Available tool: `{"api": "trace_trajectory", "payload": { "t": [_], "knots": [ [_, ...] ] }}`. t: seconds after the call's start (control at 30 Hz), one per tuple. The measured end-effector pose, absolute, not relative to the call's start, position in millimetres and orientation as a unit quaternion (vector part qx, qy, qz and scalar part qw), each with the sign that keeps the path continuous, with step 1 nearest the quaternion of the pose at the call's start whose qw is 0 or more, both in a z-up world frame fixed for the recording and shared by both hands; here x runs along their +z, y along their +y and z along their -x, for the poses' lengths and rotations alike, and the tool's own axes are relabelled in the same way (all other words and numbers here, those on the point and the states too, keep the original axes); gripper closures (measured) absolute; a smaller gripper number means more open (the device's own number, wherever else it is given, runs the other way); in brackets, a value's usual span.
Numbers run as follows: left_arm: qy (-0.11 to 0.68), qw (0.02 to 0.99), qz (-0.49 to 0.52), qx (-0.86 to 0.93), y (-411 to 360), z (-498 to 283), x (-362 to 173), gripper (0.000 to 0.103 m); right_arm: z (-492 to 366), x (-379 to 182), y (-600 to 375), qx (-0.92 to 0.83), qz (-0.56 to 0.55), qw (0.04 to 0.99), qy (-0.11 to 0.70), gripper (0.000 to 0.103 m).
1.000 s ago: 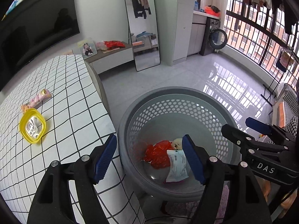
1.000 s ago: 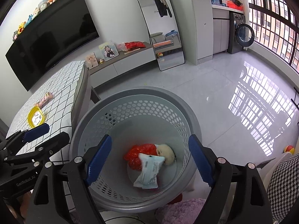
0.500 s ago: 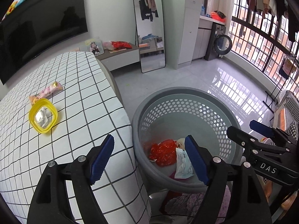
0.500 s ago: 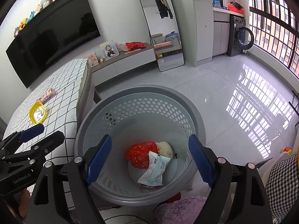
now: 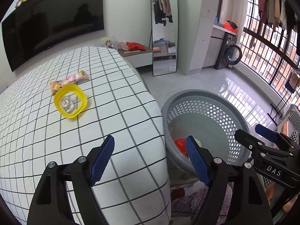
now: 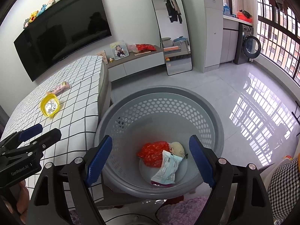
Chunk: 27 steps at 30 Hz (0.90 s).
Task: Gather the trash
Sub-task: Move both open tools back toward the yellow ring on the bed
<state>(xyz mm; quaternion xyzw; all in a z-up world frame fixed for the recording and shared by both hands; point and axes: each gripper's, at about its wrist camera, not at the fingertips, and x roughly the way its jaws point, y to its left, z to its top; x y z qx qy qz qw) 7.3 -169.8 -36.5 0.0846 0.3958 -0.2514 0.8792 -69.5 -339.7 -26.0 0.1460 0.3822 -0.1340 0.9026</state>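
Trash remains on the checked table (image 5: 116,112): a yellow container (image 5: 70,100) with a pink wrapper (image 5: 70,79) touching its far side, both well apart from the grey basket (image 6: 215,123) standing on the floor just beside the table edge, handy for dropping. Inside lie a red bag (image 6: 152,152), a white packet (image 6: 166,170) and a pale ball (image 6: 177,147). The left gripper (image 5: 150,158) hangs over the table corner, spread and empty, likely aimed at the container. The right gripper (image 6: 150,158) hovers over the basket, also spread, carrying nothing.
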Motion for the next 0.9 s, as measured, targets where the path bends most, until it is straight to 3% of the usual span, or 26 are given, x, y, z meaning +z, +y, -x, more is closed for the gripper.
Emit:
{"api": "trace_trajectory", "payload": {
  "t": [0.9],
  "knots": [
    [0.379, 0.916, -0.033, -0.13, -42, -34, -24, 0.026, -3, -5, -236, -0.011, -0.082, 0.921, 0.38, 0.023]
  ]
}}
